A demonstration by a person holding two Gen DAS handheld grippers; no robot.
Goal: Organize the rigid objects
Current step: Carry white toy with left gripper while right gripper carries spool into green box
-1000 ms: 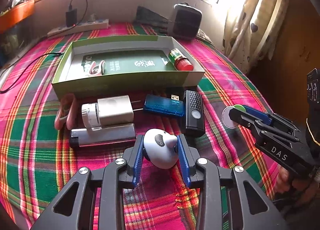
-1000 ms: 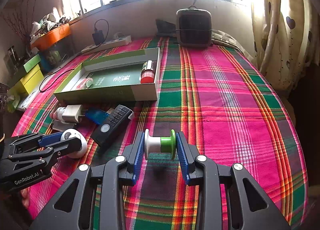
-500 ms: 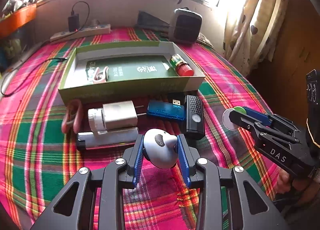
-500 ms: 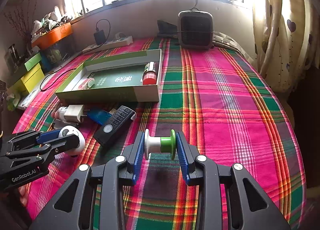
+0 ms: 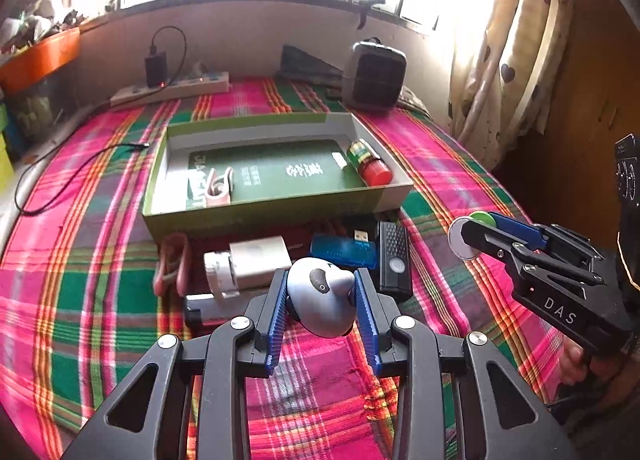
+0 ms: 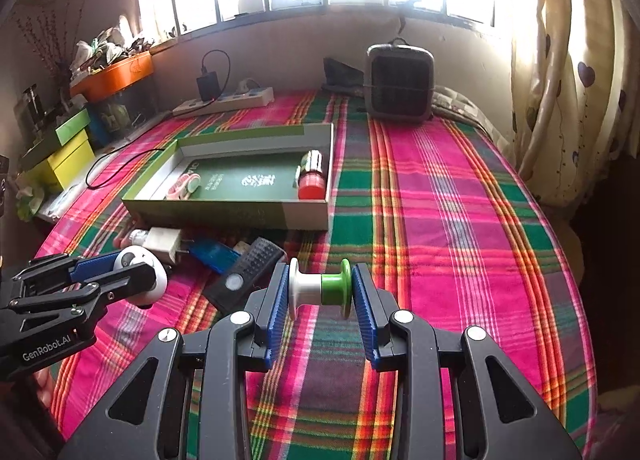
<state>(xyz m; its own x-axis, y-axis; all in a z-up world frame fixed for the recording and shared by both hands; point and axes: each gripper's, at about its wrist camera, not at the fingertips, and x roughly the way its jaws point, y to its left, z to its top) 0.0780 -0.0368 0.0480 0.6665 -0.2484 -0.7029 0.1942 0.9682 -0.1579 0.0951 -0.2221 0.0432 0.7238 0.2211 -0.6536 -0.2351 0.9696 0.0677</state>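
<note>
A rounded grey-white gadget (image 5: 322,296) with a dark oval spot sits pinched in the left claw (image 5: 321,302) above the plaid bed (image 5: 440,164). The right claw (image 6: 320,287), tilted downward, grips a white-and-green spool (image 6: 320,287) by its ends.

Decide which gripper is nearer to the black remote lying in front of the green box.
Left. The left gripper sits just beside the black remote; the right gripper hangs farther off, on its other side.

Your left jaws clamp a grey-white rounded gadget (image 5: 322,296). Your right jaws pinch a white-and-green spool (image 6: 320,287) sideways, end to end, above the plaid bed.
</note>
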